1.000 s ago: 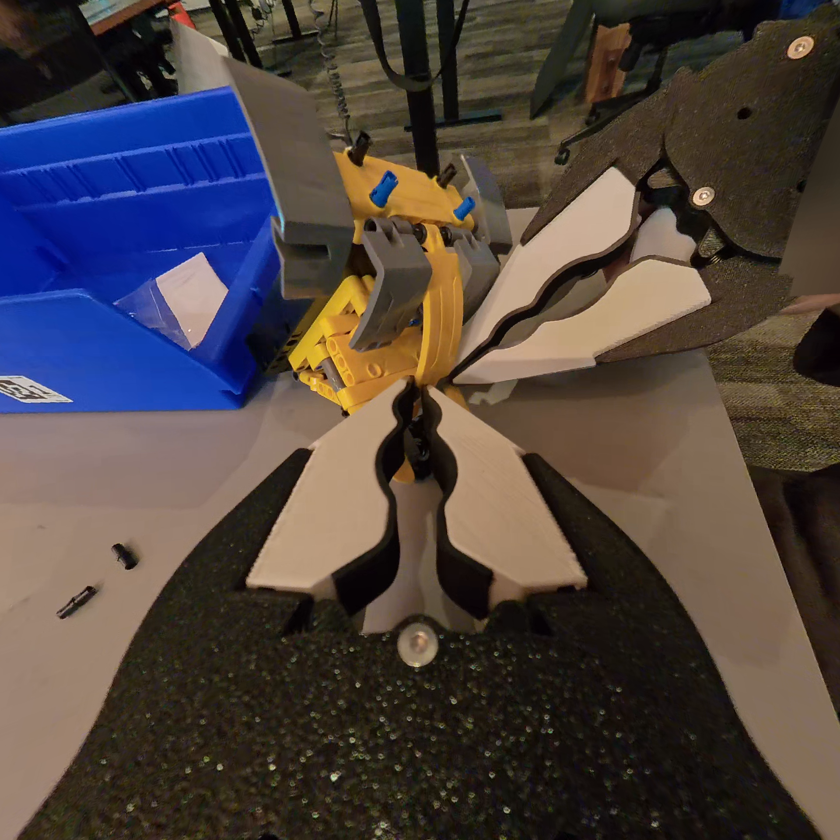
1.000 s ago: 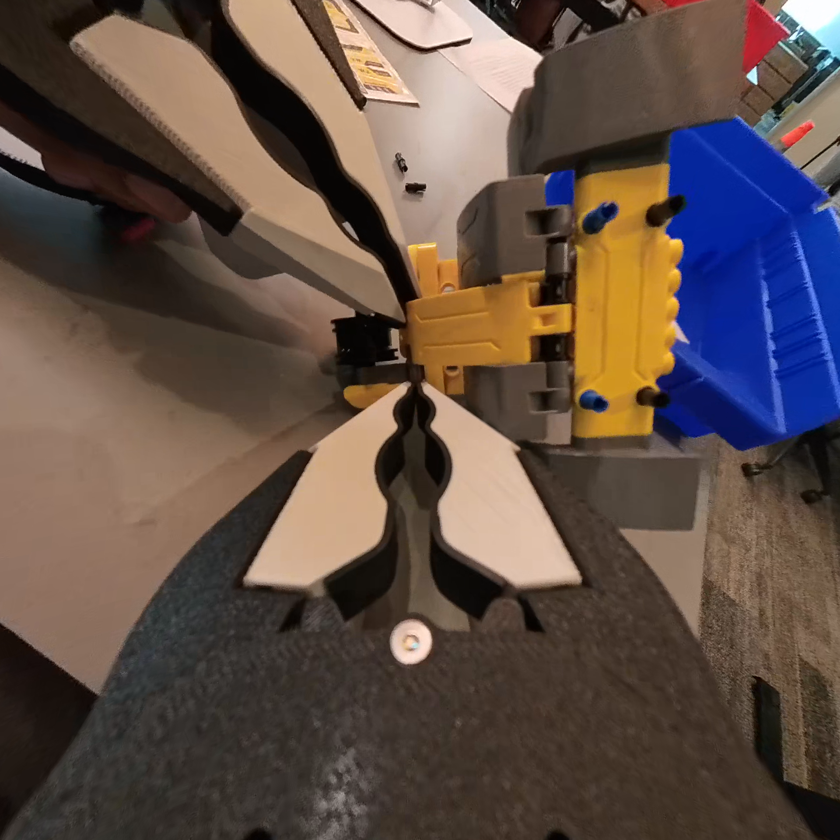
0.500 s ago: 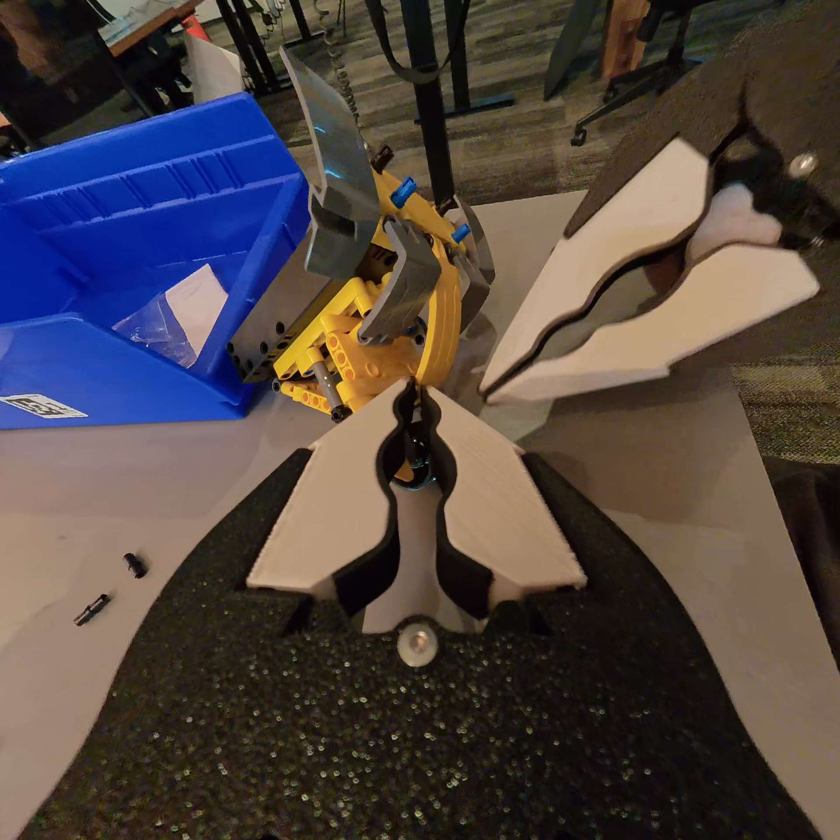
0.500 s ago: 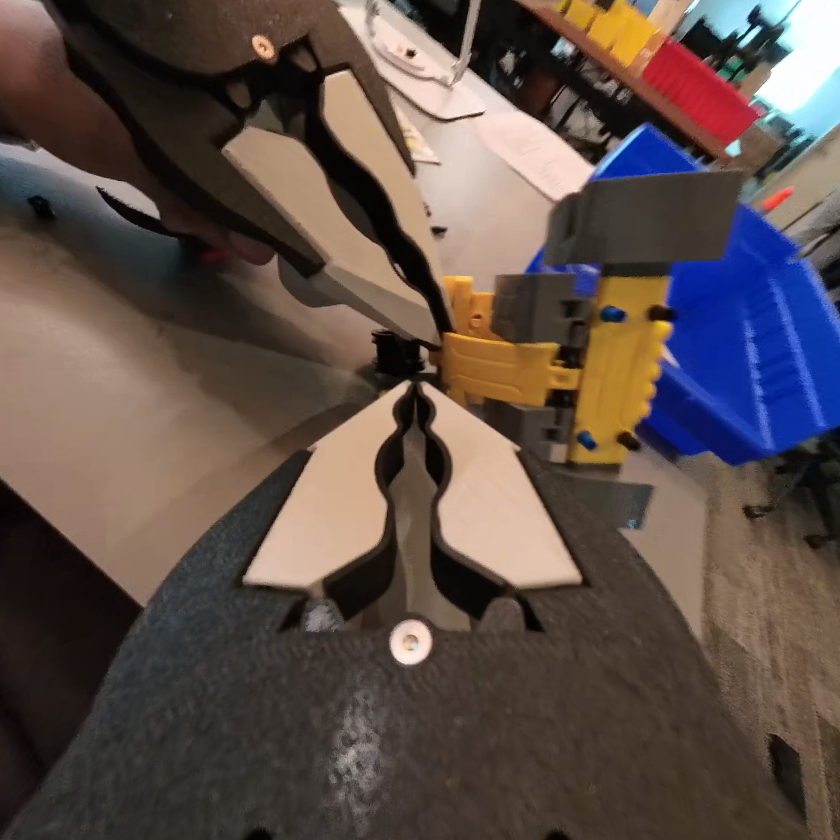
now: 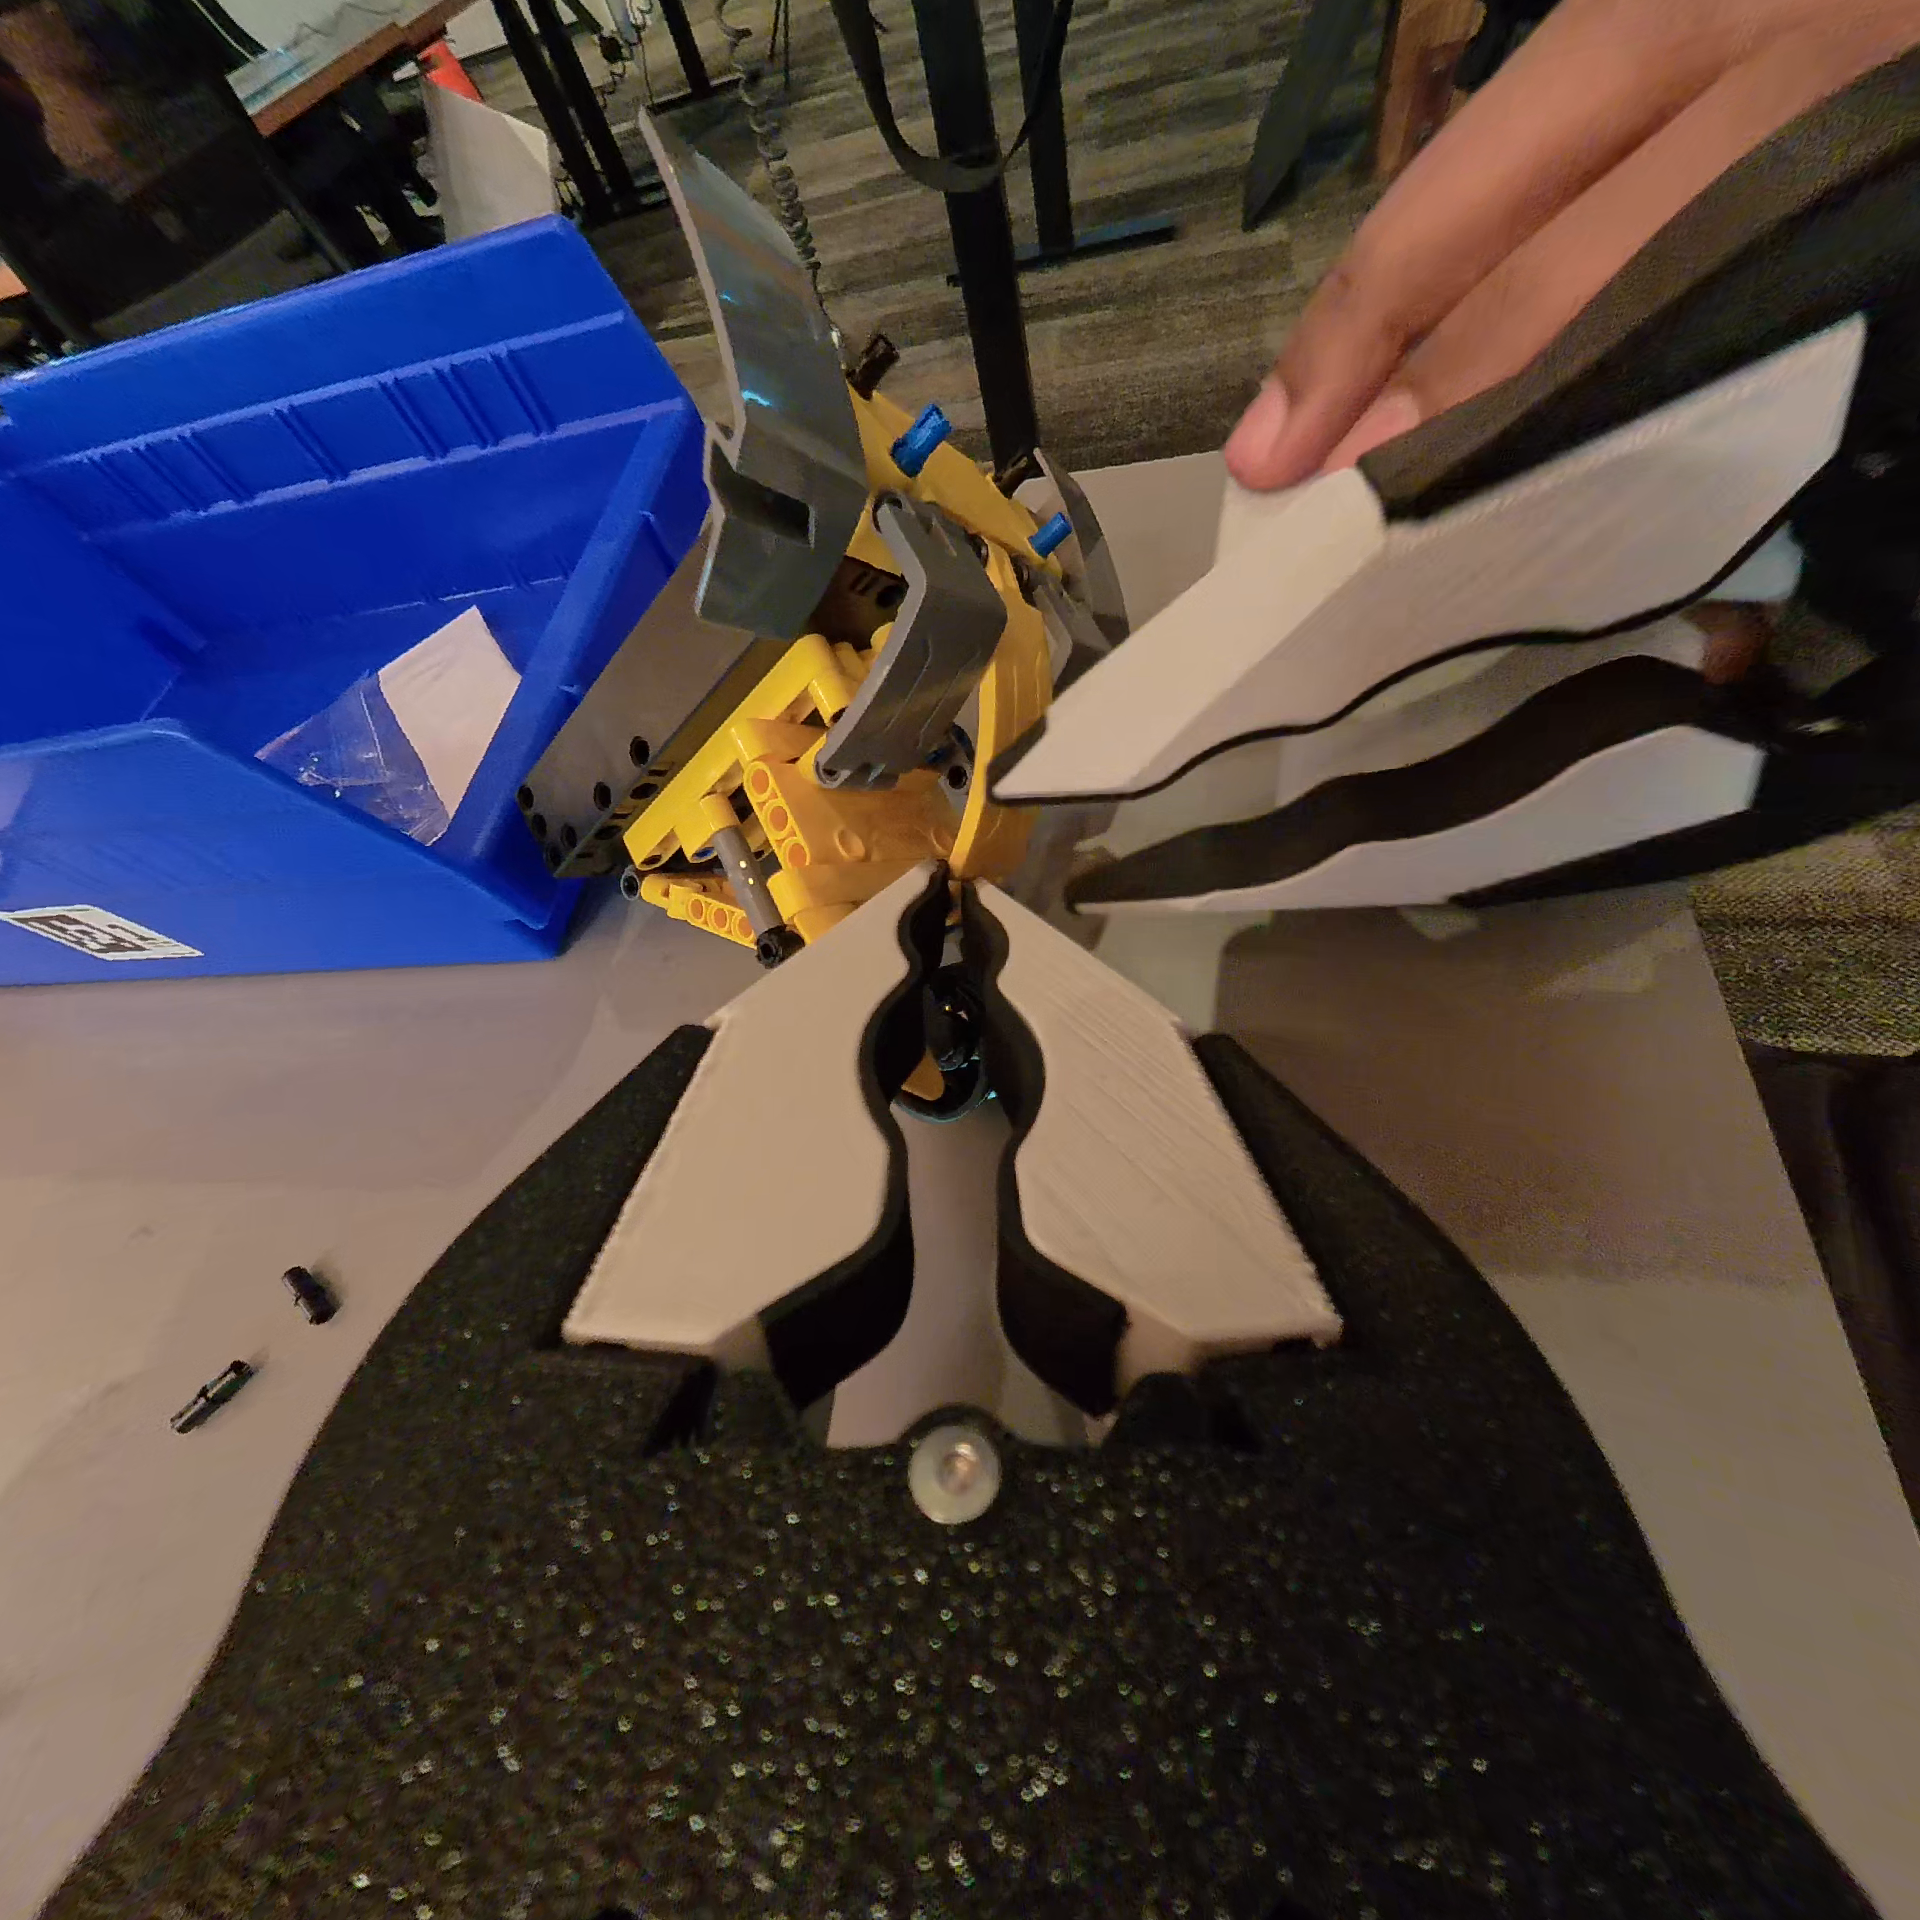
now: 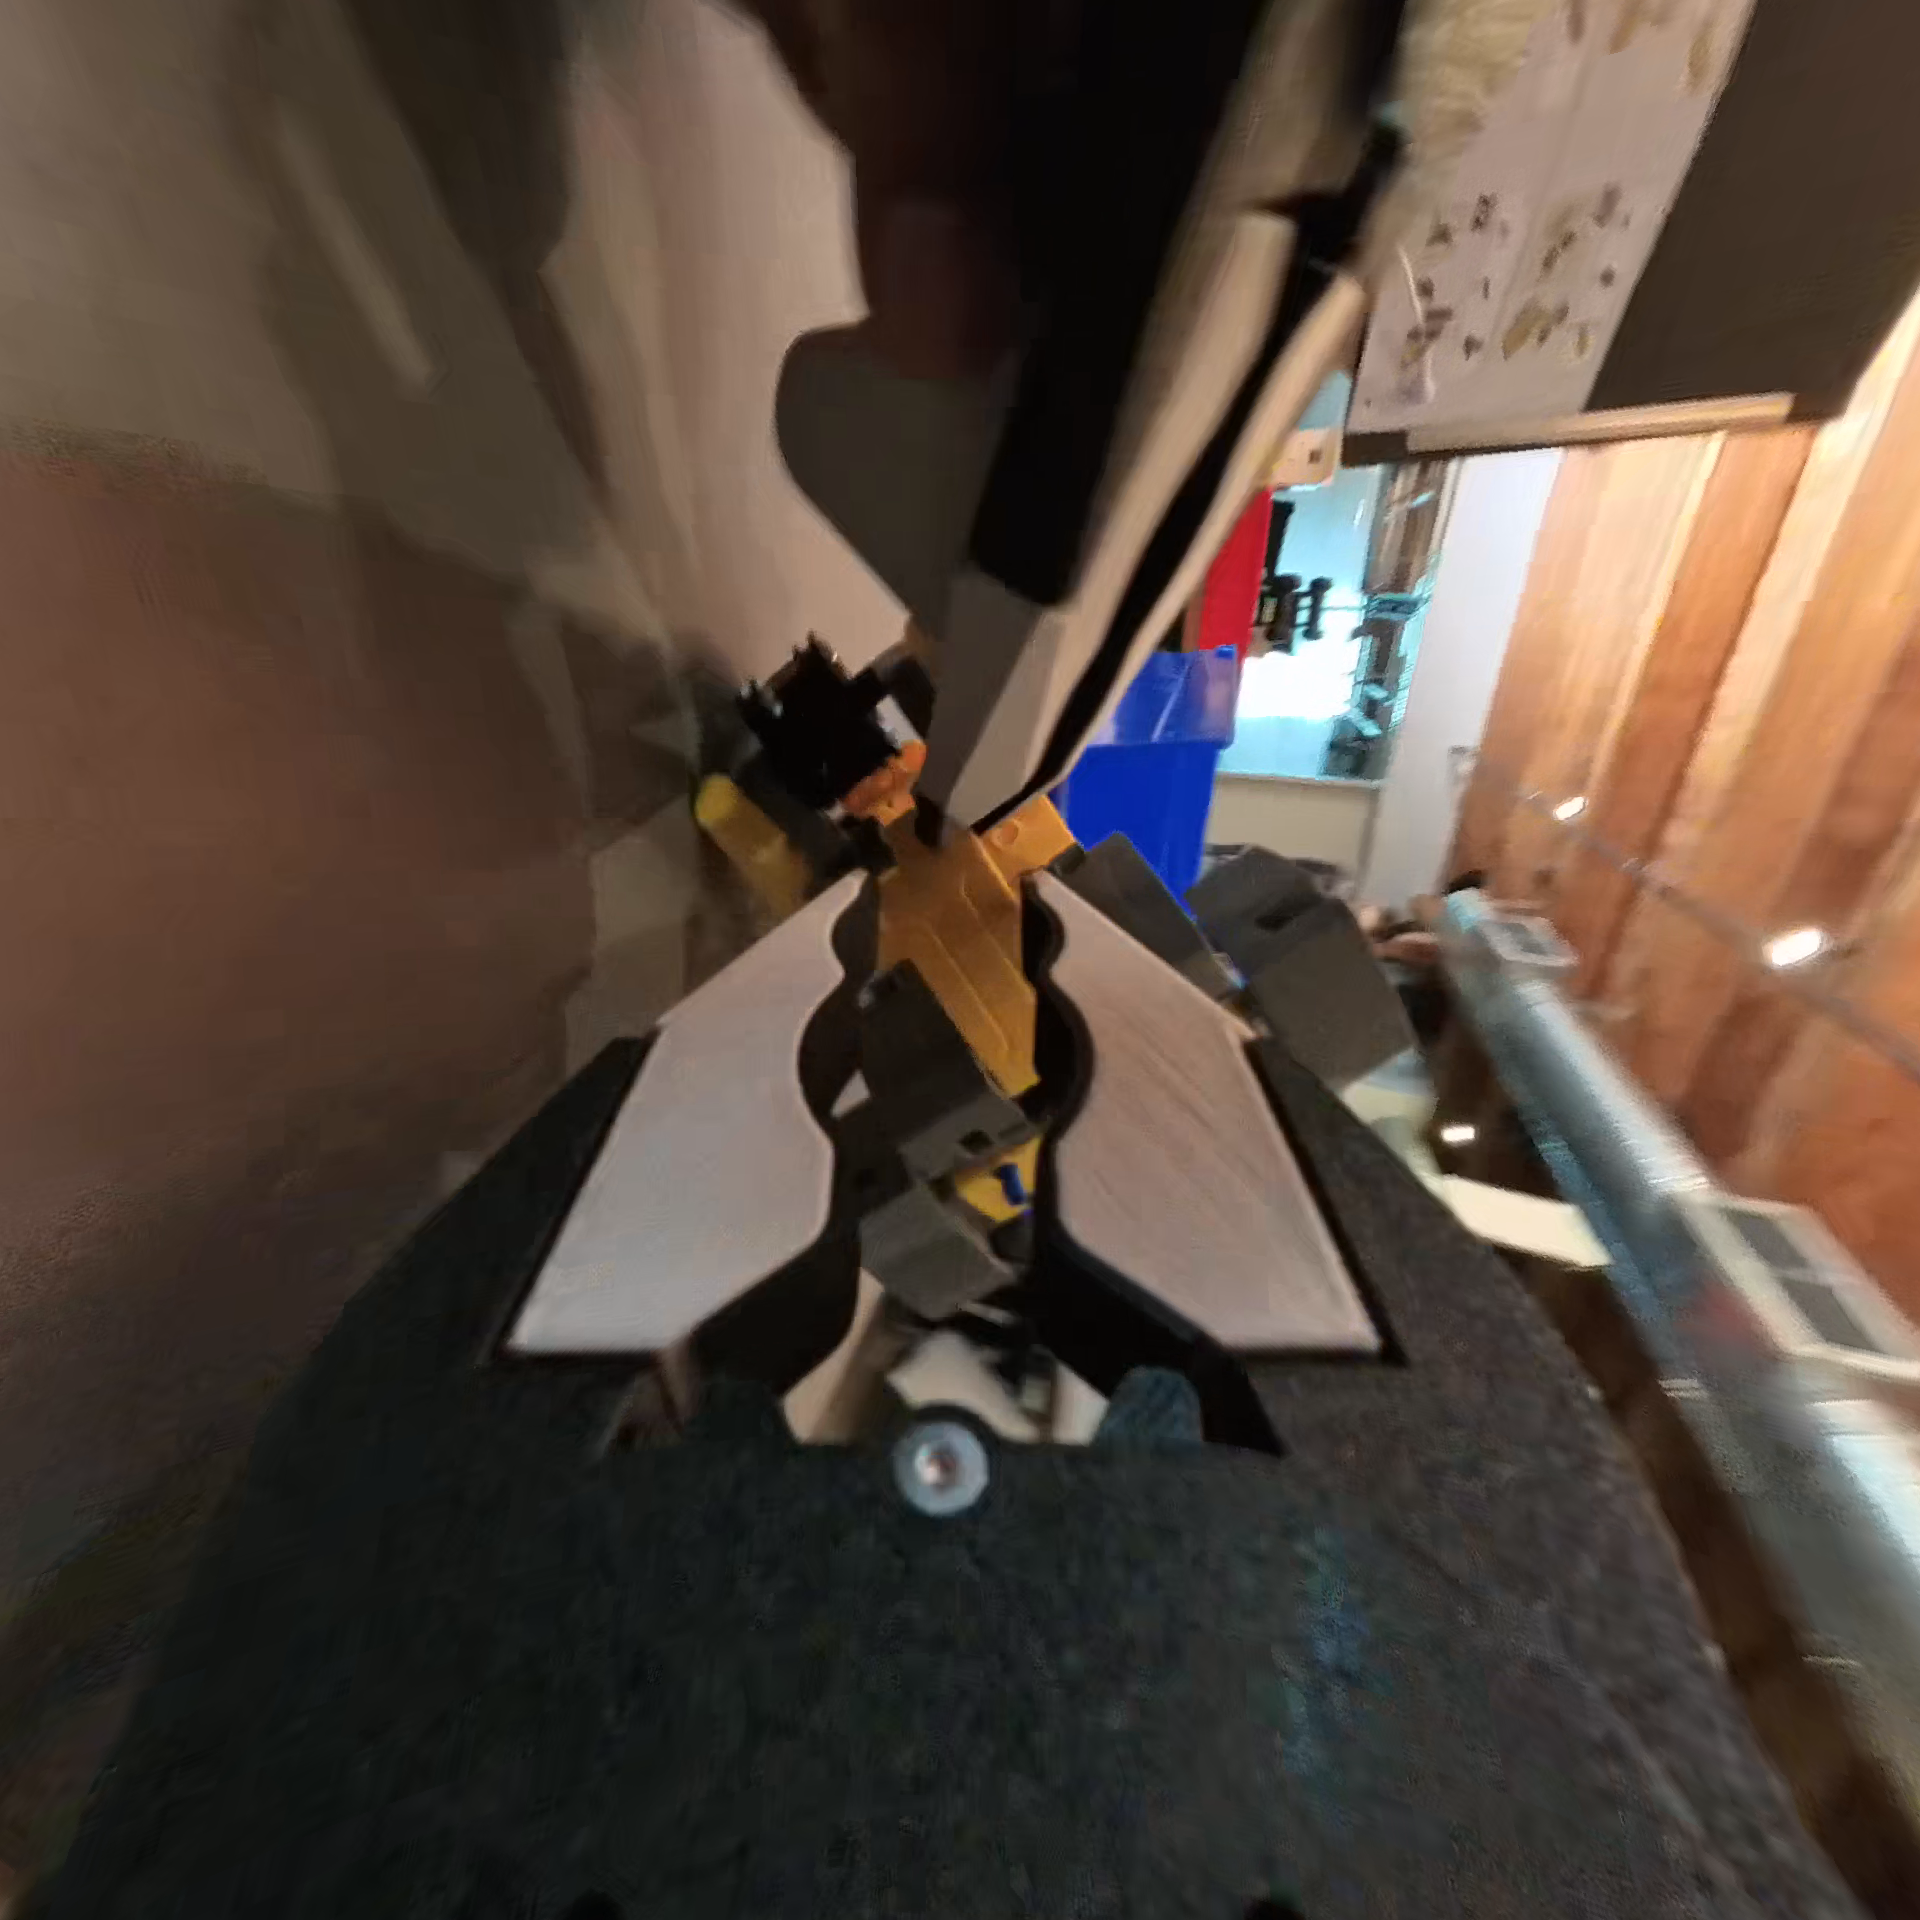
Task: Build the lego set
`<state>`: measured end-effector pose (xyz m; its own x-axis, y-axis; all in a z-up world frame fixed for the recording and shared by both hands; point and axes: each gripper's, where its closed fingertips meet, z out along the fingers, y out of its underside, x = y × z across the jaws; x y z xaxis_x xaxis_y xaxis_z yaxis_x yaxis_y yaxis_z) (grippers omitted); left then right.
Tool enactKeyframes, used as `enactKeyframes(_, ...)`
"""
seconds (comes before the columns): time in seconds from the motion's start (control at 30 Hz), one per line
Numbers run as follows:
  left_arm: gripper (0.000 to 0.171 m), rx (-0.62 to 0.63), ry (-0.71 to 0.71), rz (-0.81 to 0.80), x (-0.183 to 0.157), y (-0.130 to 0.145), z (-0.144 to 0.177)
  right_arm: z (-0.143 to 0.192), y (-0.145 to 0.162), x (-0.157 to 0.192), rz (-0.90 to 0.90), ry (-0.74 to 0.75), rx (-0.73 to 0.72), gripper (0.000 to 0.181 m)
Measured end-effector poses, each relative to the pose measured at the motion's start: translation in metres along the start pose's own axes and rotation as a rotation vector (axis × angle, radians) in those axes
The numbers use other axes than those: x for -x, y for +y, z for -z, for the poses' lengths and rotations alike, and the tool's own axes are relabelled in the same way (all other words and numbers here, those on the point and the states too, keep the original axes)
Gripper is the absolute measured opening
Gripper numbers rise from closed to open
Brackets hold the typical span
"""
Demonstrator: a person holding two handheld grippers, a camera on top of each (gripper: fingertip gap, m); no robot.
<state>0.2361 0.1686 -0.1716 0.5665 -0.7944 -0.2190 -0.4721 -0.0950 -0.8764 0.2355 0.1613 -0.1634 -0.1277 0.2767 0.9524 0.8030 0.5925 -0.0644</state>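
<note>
Beside blue bin point(image 5: 312, 582), far counter point(image 5: 1455, 1195) edge: yellow-grey brick model point(image 5: 862, 727); left gripper point(image 5: 948, 883) fingers pinching its black end, right gripper point(image 6: 951, 914) fingers spread around its yellow beam.

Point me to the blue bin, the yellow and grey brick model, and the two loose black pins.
blue bin point(image 5: 260, 831): left wrist view, front wall.
yellow and grey brick model point(image 5: 883, 821): left wrist view, yellow body below the grey bracket.
loose black pins point(image 5: 310, 1294): left wrist view, the farther pin, on the table.

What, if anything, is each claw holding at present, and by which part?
Left claw grips the yellow brick model at its near yellow edge; right claw is open around it.
</note>
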Motion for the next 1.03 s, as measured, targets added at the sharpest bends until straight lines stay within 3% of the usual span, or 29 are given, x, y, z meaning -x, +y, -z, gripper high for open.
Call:
enactKeyframes(0.1, 0.001, 0.000, 0.004, 0.003, 0.000, 0.000, 0.000, -0.008, 0.006, 0.000, 0.261, 0.036, 0.055, 0.029)
enactKeyframes(0.23, 0.001, 0.000, 0.014, 0.014, 0.000, 0.000, 0.000, -0.012, 0.005, 0.001, 0.395, 0.049, 0.042, 0.027)
enactKeyframes(0.43, 0.004, -0.012, 0.056, 0.062, -0.002, 0.002, 0.010, -0.008, -0.004, 0.003, 0.331, -0.003, 0.016, 0.025)
enactKeyframes(0.47, 0.010, -0.032, 0.085, 0.082, -0.005, 0.000, 0.016, -0.008, -0.004, 0.005, 0.324, -0.012, 0.021, 0.024)
enactKeyframes(0.57, 0.020, -0.122, 0.167, 0.194, -0.004, -0.009, 0.036, -0.011, -0.001, 0.006, 0.325, 0.002, 0.039, 0.024)
enactKeyframes(0.67, 0.022, -0.169, 0.160, 0.337, 0.015, -0.013, 0.047, -0.012, -0.002, 0.004, 0.301, 0.016, 0.035, 0.024)
enactKeyframes(0.77, 0.024, -0.125, 0.120, 0.391, 0.025, -0.003, 0.043, -0.013, -0.002, 0.004, 0.293, 0.032, 0.042, 0.024)
enactKeyframes(1.03, 0.024, -0.012, 0.103, 0.326, 0.014, 0.013, 0.029, -0.008, -0.003, 0.005, 0.301, 0.040, 0.052, 0.024)
